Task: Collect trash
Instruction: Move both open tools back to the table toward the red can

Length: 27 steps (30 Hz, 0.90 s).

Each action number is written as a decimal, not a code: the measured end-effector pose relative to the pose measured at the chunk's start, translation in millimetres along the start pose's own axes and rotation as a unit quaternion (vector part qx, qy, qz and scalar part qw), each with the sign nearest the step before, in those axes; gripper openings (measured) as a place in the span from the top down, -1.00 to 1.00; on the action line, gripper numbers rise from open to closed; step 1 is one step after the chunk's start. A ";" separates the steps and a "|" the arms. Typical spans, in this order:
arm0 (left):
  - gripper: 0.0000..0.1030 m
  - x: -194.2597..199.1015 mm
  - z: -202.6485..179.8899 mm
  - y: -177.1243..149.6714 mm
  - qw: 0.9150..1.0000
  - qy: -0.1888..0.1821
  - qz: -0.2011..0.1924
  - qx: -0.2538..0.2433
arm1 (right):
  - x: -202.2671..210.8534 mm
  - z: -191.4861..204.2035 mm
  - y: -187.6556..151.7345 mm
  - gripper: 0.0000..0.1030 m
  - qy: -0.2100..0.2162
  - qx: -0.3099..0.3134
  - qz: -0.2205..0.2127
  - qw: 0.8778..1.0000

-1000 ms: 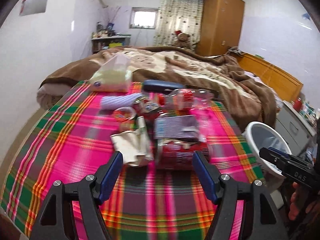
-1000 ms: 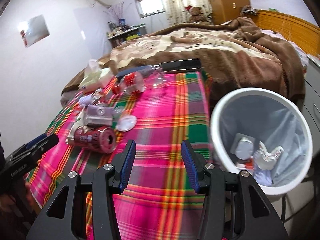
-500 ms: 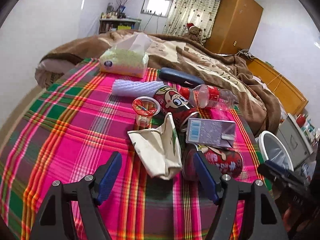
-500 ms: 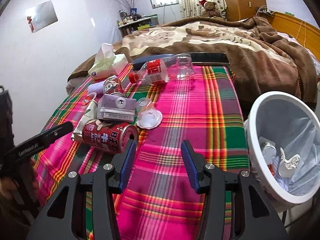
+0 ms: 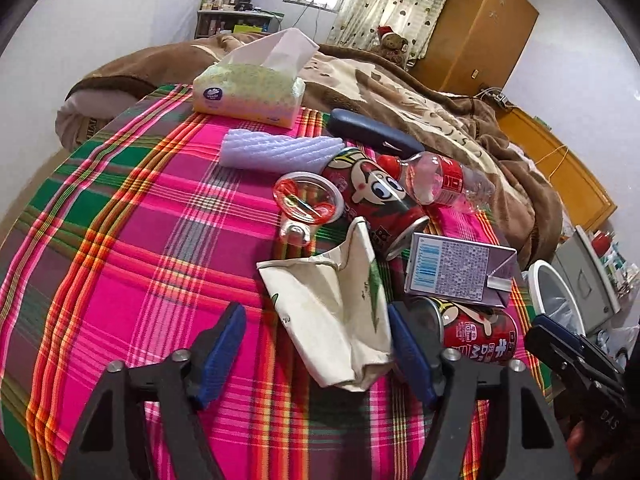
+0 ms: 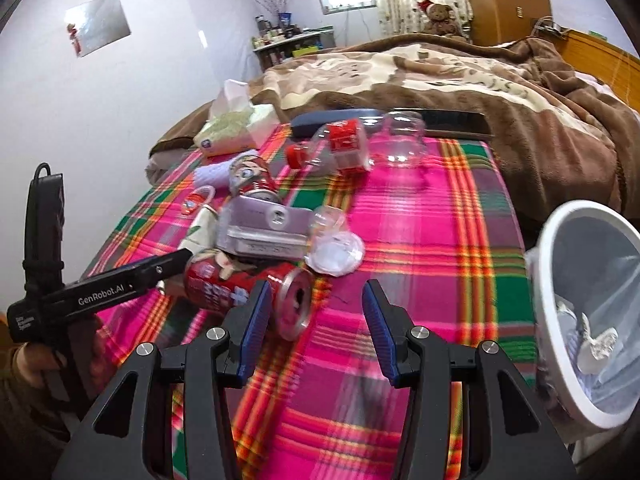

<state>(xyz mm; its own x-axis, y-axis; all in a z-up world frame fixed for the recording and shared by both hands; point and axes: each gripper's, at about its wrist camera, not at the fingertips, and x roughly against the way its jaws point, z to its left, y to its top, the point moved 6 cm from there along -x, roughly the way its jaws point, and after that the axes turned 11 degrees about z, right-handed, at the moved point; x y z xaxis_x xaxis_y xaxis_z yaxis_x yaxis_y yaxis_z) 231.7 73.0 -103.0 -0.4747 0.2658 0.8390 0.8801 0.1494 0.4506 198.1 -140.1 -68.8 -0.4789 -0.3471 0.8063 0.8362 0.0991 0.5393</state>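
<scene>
Trash lies in a heap on the plaid cloth (image 5: pixel 120 240). A crumpled cream carton (image 5: pixel 336 312) lies between the open jaws of my left gripper (image 5: pixel 316 344). Beside it lie a red can (image 5: pixel 480 332), a grey drink box (image 5: pixel 456 268), a second red can (image 5: pixel 368 196), a clear cup (image 5: pixel 308 200) and a plastic bottle (image 5: pixel 444 180). My right gripper (image 6: pixel 316 316) is open and empty, just right of the red can (image 6: pixel 248 288). The white bin (image 6: pixel 592 320) with some trash in it stands at the right.
A tissue pack (image 5: pixel 248 92), a lilac foam roll (image 5: pixel 280 152) and a dark case (image 5: pixel 372 132) lie at the far side of the cloth. A brown blanket (image 6: pixel 440 80) covers the bed behind. A clear lid (image 6: pixel 336 252) lies near the drink box (image 6: pixel 264 228).
My left gripper has moved forward and down, so the cream carton now lies between its jaws. My right gripper has swung left from the bin toward the red can.
</scene>
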 end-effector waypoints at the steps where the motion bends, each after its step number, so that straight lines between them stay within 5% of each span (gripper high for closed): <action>1: -0.24 -0.3 2.8 1.0 1.000 -0.005 0.001 0.000 | -0.4 3.8 2.7 0.05 0.010 0.005 -0.003 1.000; 7: -0.12 10.3 20.7 -1.9 1.000 0.013 -0.002 0.000 | -10.2 24.9 12.8 0.05 0.035 0.050 -0.005 0.998; 20: -0.24 7.7 31.2 5.9 1.000 -0.003 0.004 0.009 | -19.2 45.9 -14.3 -0.01 0.025 0.156 0.057 0.986; 27: -0.26 1.4 30.0 15.4 1.000 0.003 0.007 0.005 | -31.2 46.5 -6.4 -0.16 0.024 0.143 0.067 0.987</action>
<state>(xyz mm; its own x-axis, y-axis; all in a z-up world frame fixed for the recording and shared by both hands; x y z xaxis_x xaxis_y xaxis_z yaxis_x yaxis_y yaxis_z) 244.5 104.3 -104.0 -0.4617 0.2626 0.8473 0.8869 0.1551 0.4352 195.3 -86.5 -86.1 -0.3501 -0.3565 0.8662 0.7786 0.4033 0.4807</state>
